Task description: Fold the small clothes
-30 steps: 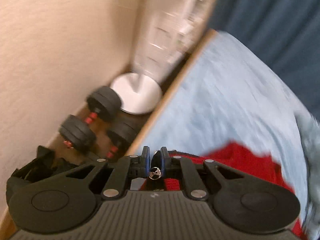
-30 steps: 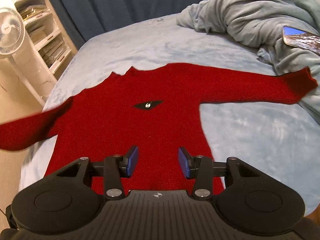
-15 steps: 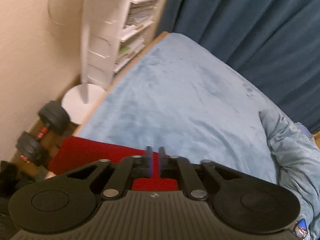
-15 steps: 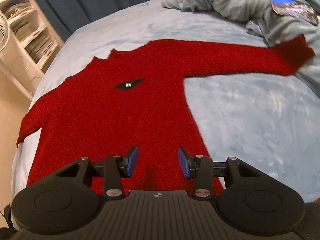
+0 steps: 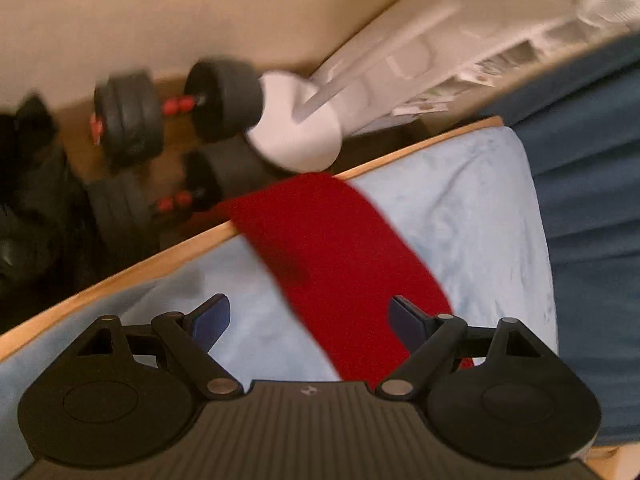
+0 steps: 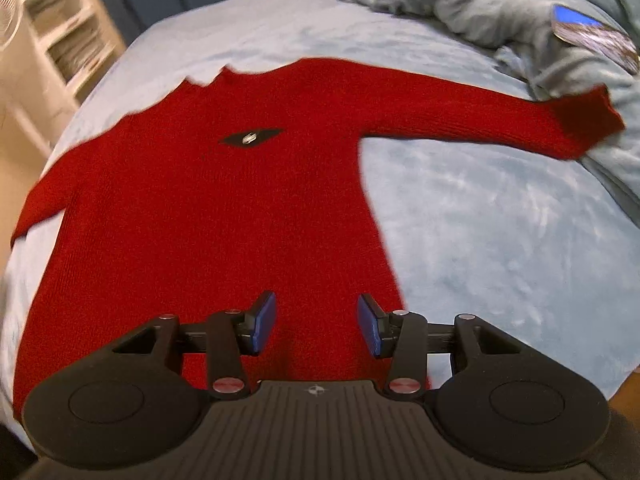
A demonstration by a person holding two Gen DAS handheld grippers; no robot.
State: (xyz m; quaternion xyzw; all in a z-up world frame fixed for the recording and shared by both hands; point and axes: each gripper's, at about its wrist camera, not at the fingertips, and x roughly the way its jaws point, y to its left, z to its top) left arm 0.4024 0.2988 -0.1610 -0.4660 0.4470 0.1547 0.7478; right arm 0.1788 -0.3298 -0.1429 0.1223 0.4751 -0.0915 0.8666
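A red knit sweater (image 6: 224, 216) lies flat, face up, on the light blue bed cover (image 6: 500, 240), with a small black logo patch (image 6: 250, 137) on the chest. Its right sleeve stretches to the cuff (image 6: 588, 118) against the grey blanket. Its left sleeve (image 5: 336, 248) runs across the cover and droops over the bed's wooden edge (image 5: 132, 268). My left gripper (image 5: 308, 320) is open and empty above that sleeve. My right gripper (image 6: 316, 326) is open and empty over the sweater's lower hem.
A crumpled grey blanket (image 6: 520, 12) with a phone (image 6: 592, 36) on it lies at the far right. Beside the bed are black dumbbells (image 5: 168, 108), a white fan base (image 5: 296, 136) and white shelves (image 6: 68, 40). Dark blue curtains (image 5: 592, 168) hang behind.
My left gripper has opened and let go of the left sleeve, which now lies over the bed edge. The right gripper stays open and has shifted slightly over the hem.
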